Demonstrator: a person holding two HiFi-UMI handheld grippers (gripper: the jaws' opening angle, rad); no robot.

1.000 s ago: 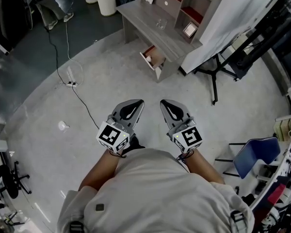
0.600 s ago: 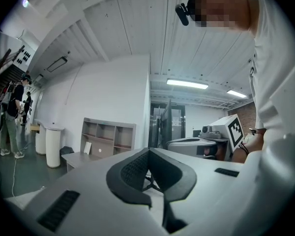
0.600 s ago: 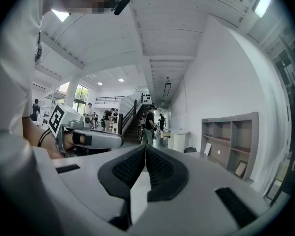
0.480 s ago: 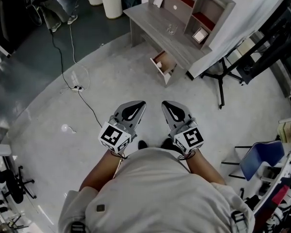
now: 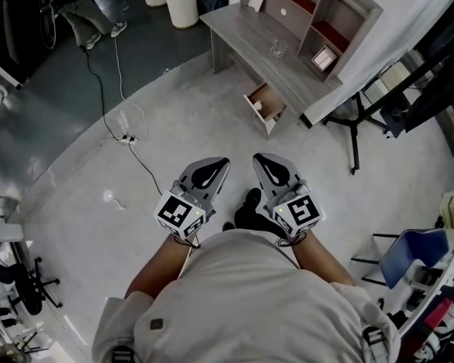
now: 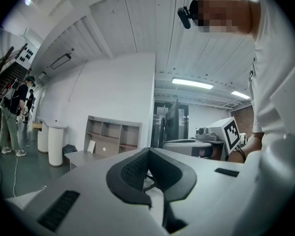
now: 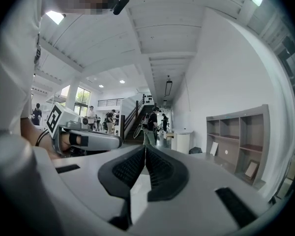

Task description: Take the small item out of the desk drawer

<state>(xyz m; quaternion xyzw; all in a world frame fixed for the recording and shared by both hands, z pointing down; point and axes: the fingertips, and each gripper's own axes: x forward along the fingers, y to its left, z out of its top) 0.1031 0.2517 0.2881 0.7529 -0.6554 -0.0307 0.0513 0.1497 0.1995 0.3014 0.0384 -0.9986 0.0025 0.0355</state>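
Note:
A grey desk (image 5: 246,32) with a shelf unit stands far ahead on the concrete floor. Its small drawer (image 5: 267,106) hangs open, and a small white item (image 5: 256,103) shows at the drawer's left end. Both grippers are held close to the person's body, well short of the desk. My left gripper (image 5: 219,162) is shut with nothing in it, its pads meeting at the tip (image 6: 148,151). Beside it, my right gripper (image 5: 259,159) is likewise shut and empty, jaws touching (image 7: 145,148). The shelf unit (image 7: 238,139) shows at the right of the right gripper view.
A black cable (image 5: 113,89) and power strip (image 5: 126,137) lie on the floor at the left. A glass (image 5: 278,49) and picture frame (image 5: 323,59) sit on the desk. A black stand (image 5: 354,123) under a white sheet is right of the desk; blue chair (image 5: 412,252) at lower right.
The desk and open drawer have shifted rightwards in the head view as the person walks; a black shoe now shows between the grippers. Both grippers stay shut in front of the body.

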